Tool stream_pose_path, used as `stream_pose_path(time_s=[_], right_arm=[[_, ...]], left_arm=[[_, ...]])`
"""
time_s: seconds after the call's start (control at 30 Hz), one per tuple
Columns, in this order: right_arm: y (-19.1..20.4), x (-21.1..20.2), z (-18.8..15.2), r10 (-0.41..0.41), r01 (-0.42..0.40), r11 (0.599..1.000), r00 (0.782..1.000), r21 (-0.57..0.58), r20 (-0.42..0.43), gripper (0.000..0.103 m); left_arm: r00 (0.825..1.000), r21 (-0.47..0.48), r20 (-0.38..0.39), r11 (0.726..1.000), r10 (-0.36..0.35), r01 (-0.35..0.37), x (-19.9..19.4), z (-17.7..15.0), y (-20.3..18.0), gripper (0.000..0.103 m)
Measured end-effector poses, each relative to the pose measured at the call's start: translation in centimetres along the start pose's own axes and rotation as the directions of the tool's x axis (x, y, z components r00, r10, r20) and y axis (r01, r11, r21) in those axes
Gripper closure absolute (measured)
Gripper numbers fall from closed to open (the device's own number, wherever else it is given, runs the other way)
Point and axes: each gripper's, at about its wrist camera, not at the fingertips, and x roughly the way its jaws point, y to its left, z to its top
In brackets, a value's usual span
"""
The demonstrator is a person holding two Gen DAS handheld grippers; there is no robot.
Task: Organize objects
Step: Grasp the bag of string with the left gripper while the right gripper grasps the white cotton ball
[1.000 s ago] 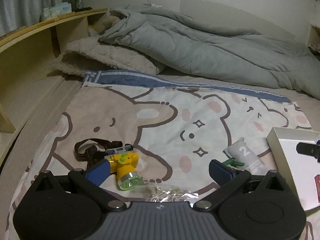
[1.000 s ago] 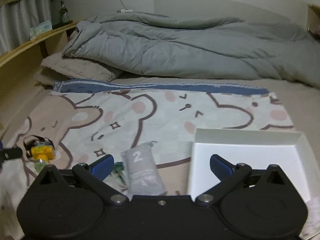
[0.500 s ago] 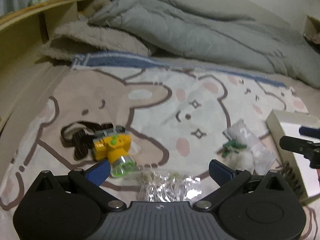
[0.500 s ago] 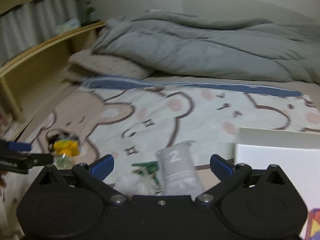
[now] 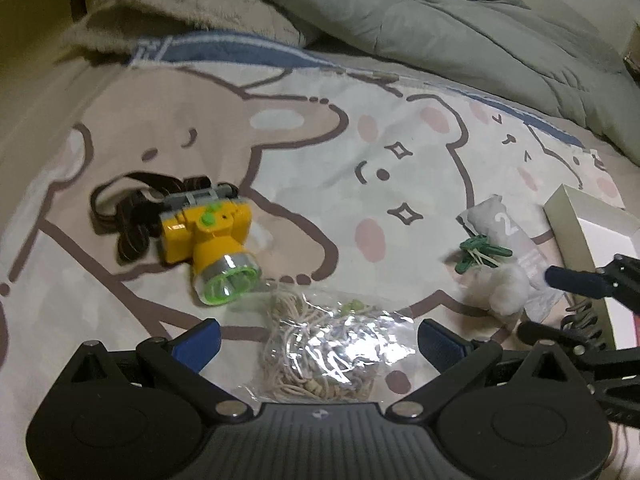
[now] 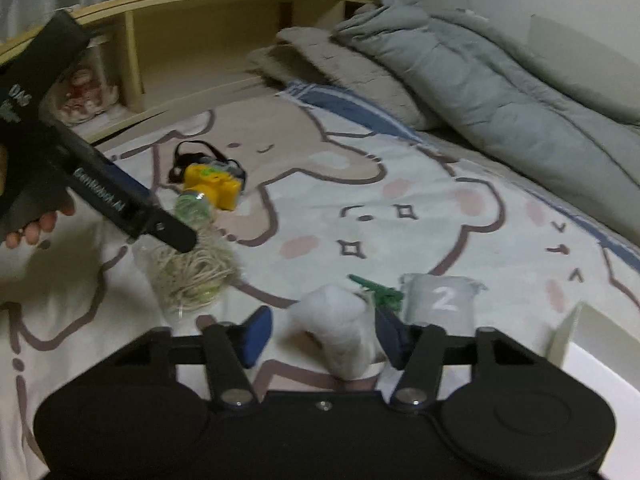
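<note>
My left gripper [image 5: 320, 340] is open, its blue pads on either side of a clear bag of beige string [image 5: 328, 348] on the bear-print blanket. A yellow headlamp [image 5: 208, 236] with a dark strap lies just beyond it. My right gripper [image 6: 324, 336] is closing around a white cotton ball [image 6: 340, 328]. Its right pad is at the ball and its left pad is still apart from it. Green clips [image 6: 380, 292] and a grey pouch marked 2 [image 6: 440, 300] lie right behind the ball. The right wrist view also shows the bag of string [image 6: 192, 276] under a finger [image 6: 160, 228] of the left gripper.
A white open box [image 5: 592, 240] sits at the blanket's right edge, close beside the cotton ball [image 5: 504, 296]. A grey duvet [image 6: 500, 76] and a beige pillow [image 6: 332, 56] fill the far side. A wooden shelf [image 6: 200, 8] runs along the left. A hand [image 6: 36, 224] holds the left gripper.
Both grippers came down toward the blanket. The left closed in on the bag of string. The right rolled and swung left from the white box to the cotton ball, and its jaws narrowed.
</note>
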Motion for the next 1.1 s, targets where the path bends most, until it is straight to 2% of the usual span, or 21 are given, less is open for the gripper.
stream_pose_path(time_s=[0.13, 0.23, 0.5, 0.57, 0.67, 0.7, 0.8, 0.9, 1.1], right_arm=[[0.4, 0.8, 0.0, 0.016, -0.016, 0.999, 1.0, -0.04, -0.008, 0.055], [0.3, 1.6, -0.2, 0.024, -0.025, 0.999, 0.999, -0.047, -0.036, 0.059], [0.1, 3.4, -0.6, -0.025, 0.021, 0.998, 0.998, -0.066, -0.065, 0.059], [0.1, 3.7, -0.7, -0.029, 0.023, 0.997, 0.996, -0.069, -0.084, 0.059], [0.2, 3.8, -0.7, -0.028, 0.021, 0.997, 0.995, -0.076, -0.097, 0.065], [0.1, 3.7, -0.6, -0.027, 0.02, 0.998, 0.995, -0.068, -0.096, 0.07], [-0.2, 3.1, -0.1, -0.013, 0.01, 0.999, 0.996, -0.034, -0.089, 0.072], [0.0, 2.7, 0.2, -0.003, 0.001, 1.0, 0.996, -0.028, -0.086, 0.072], [0.6, 2.1, 0.6, 0.005, -0.008, 1.0, 0.995, -0.031, -0.097, 0.073]], left_arm=[[0.999, 0.009, -0.034, 1.0, -0.025, 0.025, 0.7, 0.1, -0.3, 0.008], [0.997, 0.014, -0.073, 0.999, -0.037, 0.038, 1.5, -0.1, -0.3, 0.01], [0.991, 0.034, -0.132, 0.999, 0.002, 0.003, 3.4, -0.6, -0.1, 0.009], [0.989, 0.023, -0.148, 1.0, 0.004, 0.0, 3.8, -0.6, 0.2, 0.005], [0.987, -0.008, -0.158, 1.0, -0.008, 0.007, 4.3, -0.6, 0.6, 0.004], [0.987, -0.019, -0.159, 1.0, -0.012, 0.009, 4.4, -0.6, 0.6, 0.004], [0.987, -0.046, -0.16, 0.999, -0.014, 0.007, 4.7, -0.7, 0.6, 0.004], [0.986, -0.064, -0.164, 0.998, -0.008, -0.003, 5.1, -0.8, 0.5, 0.01], [0.988, -0.034, -0.156, 0.999, 0.012, -0.018, 4.5, -0.7, -0.3, 0.033]])
